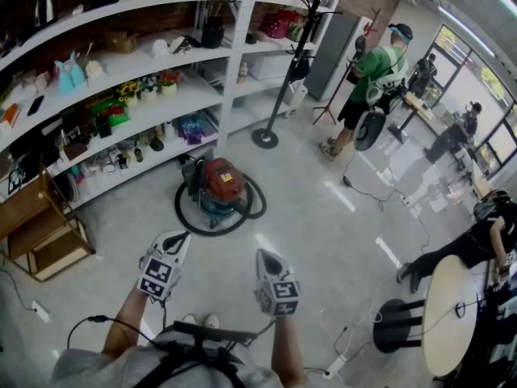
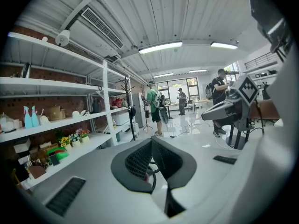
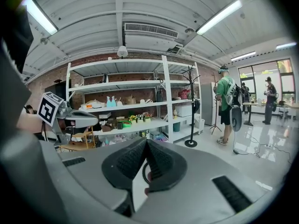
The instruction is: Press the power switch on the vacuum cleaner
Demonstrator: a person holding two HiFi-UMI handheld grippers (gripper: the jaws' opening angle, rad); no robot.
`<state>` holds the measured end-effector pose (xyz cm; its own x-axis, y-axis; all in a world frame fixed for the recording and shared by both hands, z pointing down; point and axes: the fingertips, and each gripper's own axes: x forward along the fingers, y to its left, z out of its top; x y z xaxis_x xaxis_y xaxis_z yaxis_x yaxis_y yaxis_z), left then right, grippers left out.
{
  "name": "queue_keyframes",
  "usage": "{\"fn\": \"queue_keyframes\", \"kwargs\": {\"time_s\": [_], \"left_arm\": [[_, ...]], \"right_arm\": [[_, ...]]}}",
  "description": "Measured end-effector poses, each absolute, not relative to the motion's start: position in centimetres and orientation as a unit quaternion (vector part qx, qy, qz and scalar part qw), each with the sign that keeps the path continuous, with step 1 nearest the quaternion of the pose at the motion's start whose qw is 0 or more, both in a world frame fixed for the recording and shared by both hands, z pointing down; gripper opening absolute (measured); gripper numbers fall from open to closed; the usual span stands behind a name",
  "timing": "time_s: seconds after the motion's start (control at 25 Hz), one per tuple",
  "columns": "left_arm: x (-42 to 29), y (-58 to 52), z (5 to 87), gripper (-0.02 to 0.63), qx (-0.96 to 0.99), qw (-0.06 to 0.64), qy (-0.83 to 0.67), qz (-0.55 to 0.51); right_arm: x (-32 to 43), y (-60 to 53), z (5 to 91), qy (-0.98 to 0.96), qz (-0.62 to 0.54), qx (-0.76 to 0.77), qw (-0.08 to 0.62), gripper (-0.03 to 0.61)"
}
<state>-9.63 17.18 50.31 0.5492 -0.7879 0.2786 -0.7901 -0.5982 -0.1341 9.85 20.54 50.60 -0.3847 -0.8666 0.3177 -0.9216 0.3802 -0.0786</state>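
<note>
Two sets of jaws pressed together, left gripper (image 1: 181,236), right gripper (image 1: 265,254); vacuum cleaner (image 1: 220,186), dark end toward shelves (image 1: 198,87).

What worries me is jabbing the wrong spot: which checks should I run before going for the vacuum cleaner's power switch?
1. vacuum cleaner in view on the floor ahead: ok.
2. power switch picked out: cannot tell, too small in the head view.
3. left claw shut, nothing held: ok.
4. right claw shut, nothing held: ok.
5. Either claw within reach of the vacuum cleaner: not ok, bare floor lies between.
</note>
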Motion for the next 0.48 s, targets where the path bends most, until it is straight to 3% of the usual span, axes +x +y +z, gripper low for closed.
{"fn": "queue_keyframes", "kwargs": {"time_s": [0.48], "left_arm": [[-6.0, 15.5, 50.5, 0.006, 0.875, -0.007, -0.457, 0.16]], "right_arm": [[13.1, 18.8, 51.9, -0.831, 0.126, 0.531, 0.109, 0.006]]}}
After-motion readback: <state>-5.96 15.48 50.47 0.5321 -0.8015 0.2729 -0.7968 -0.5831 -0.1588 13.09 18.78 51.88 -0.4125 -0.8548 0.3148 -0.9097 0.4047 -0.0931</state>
